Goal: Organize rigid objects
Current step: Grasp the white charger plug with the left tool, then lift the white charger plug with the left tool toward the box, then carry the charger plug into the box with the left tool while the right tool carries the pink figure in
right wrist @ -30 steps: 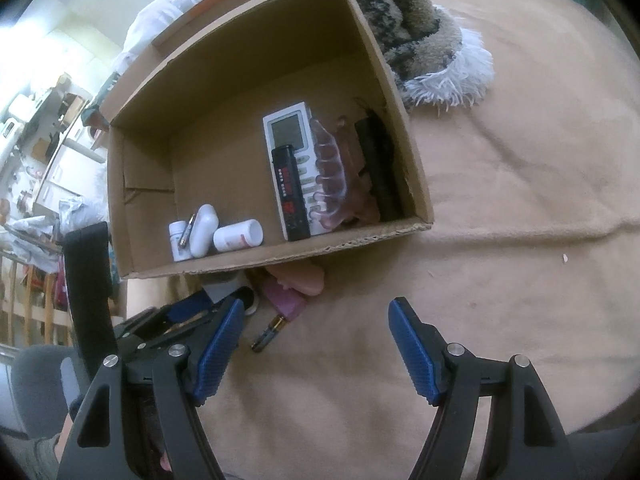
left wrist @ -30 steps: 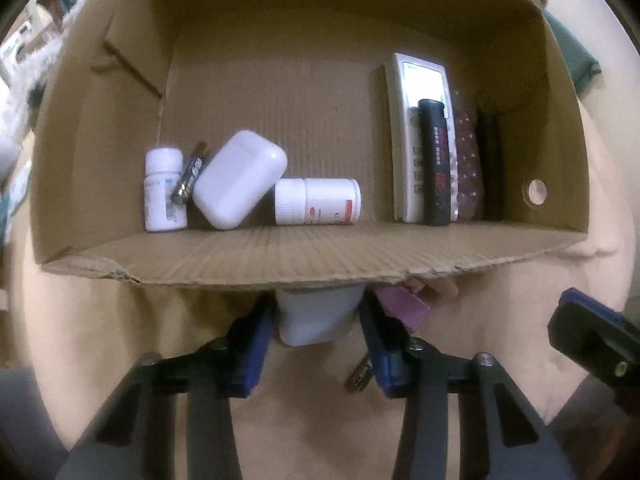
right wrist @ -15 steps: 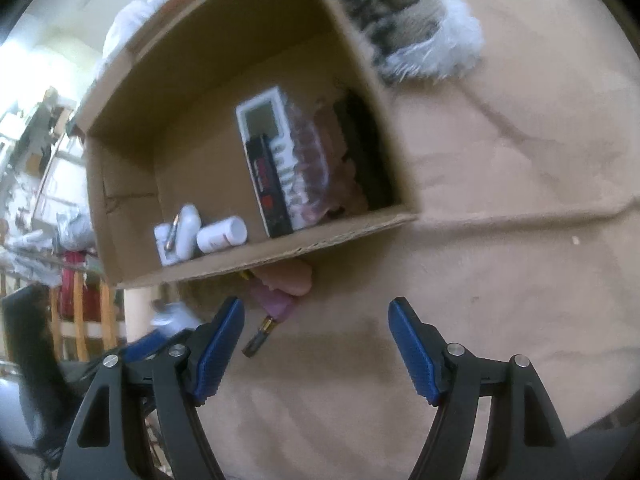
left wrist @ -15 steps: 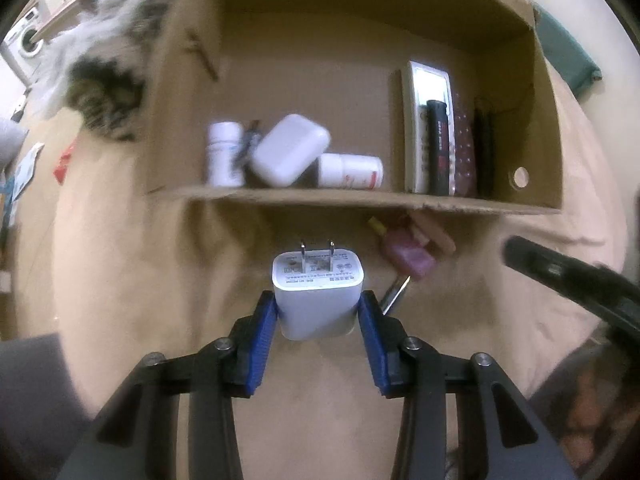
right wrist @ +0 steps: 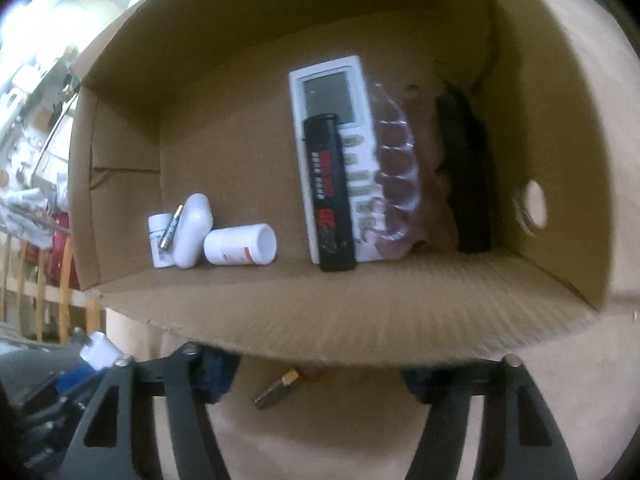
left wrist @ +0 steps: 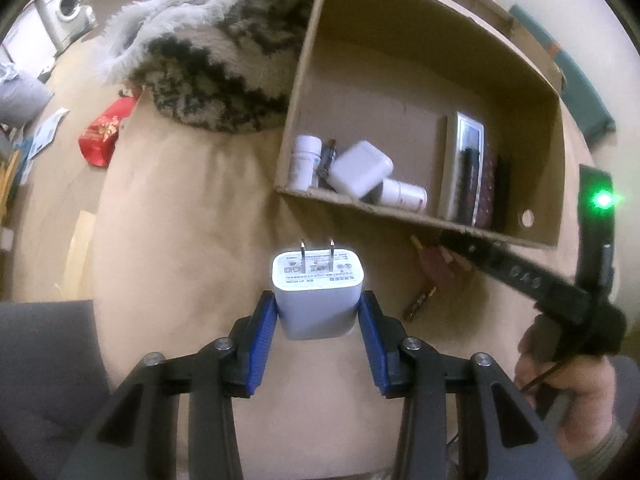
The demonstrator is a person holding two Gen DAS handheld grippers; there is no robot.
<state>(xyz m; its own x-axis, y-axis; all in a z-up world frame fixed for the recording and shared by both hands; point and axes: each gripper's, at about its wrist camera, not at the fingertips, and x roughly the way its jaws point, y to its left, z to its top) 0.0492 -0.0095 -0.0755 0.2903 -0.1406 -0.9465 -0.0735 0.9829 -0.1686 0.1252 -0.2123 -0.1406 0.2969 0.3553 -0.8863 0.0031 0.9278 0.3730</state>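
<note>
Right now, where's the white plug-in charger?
In the left wrist view the white charger sits clamped in the left gripper, prongs forward, above the tan cloth, outside the cardboard box.

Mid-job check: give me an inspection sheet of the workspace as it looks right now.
Surface: tan blanket, nothing spilled.
Job's things: white wall charger in the left claw; cardboard box holds two white pill bottles, a white case, a battery, a white remote with a black lighter on it, a clear pink item and a black item.
Clutter: loose battery and pink items on the blanket before the box; fluffy throw.
Grippers: left claw shut on the charger; right claw has just been closing, tips hidden behind the box wall.
Cables: nothing seen.
Surroundings: washing machine, red packet on the floor.
</note>
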